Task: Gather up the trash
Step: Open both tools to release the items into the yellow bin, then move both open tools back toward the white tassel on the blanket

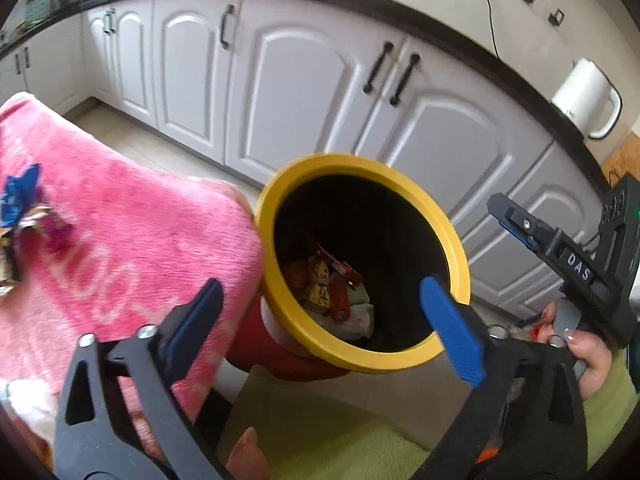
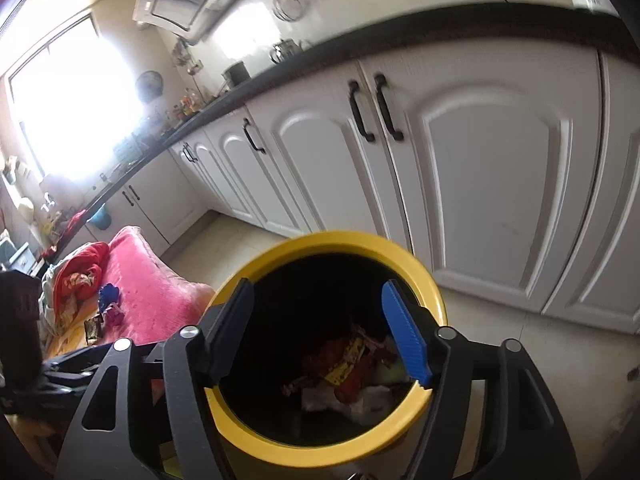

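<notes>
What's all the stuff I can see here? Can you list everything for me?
Trash bin: one, yellow rim, dark inside, on the floor below both grippers.
Wrappers in bin: several, red, yellow and white, at the bottom.
Blanket: one, pink, left of the bin.
Wrappers on blanket: a few, blue and mixed colours, still lying there.
Cabinets: a row, white with black handles, behind the bin.
Countertop: one, black, above the cabinets.
Kettle: one, white, on the countertop at right.
Left gripper: one, black with blue pad, open, empty.
Right gripper: one, same build, open, empty, over the bin.
Hand: one, holding the right gripper's handle, green sleeve.
</notes>
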A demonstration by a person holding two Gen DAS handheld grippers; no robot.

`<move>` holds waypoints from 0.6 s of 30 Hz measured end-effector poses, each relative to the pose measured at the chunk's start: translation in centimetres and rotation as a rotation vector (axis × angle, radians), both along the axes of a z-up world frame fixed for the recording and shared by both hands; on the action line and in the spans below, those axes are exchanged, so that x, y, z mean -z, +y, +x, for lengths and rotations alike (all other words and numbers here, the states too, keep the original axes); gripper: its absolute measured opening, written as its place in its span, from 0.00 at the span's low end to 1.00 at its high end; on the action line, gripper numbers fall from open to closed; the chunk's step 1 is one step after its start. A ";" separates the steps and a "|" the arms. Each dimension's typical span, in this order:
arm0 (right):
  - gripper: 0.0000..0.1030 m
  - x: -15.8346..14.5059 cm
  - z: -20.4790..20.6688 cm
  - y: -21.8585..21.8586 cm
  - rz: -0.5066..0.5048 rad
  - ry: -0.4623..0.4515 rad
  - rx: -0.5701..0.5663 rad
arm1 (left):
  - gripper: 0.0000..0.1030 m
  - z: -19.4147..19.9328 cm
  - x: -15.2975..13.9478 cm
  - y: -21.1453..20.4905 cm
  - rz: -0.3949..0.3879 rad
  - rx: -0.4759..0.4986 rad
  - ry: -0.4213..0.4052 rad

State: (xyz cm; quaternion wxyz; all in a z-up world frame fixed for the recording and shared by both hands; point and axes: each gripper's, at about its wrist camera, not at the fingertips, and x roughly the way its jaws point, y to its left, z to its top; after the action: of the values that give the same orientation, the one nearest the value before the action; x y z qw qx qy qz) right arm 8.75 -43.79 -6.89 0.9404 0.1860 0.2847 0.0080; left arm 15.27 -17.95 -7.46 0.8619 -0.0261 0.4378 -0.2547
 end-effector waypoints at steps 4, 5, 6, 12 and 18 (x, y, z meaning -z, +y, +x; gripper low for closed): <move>0.67 -1.3 -0.4 1.0 -0.034 -0.040 -0.018 | 0.89 -0.7 -1.5 1.6 0.001 -0.041 -0.060; 0.67 -1.6 -0.5 1.3 -0.039 -0.047 -0.024 | 0.89 -1.0 -1.7 2.0 0.003 -0.049 -0.070; 0.67 -1.8 -0.6 1.5 -0.042 -0.051 -0.029 | 0.89 -1.1 -1.9 2.4 0.003 -0.057 -0.078; 0.67 -2.6 -0.8 3.7 -0.078 -0.064 -0.079 | 0.89 -2.3 -3.0 4.7 0.006 -0.106 -0.119; 0.71 -3.1 -1.1 6.0 -0.099 -0.076 -0.135 | 0.89 -2.9 -3.9 7.6 -0.004 -0.174 -0.151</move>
State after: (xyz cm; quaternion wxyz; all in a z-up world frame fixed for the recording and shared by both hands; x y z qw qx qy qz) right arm 7.62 -37.77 -3.77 0.9559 0.1192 0.2606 0.0642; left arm 12.41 -10.36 -3.54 0.9111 -0.0466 0.3673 -0.1812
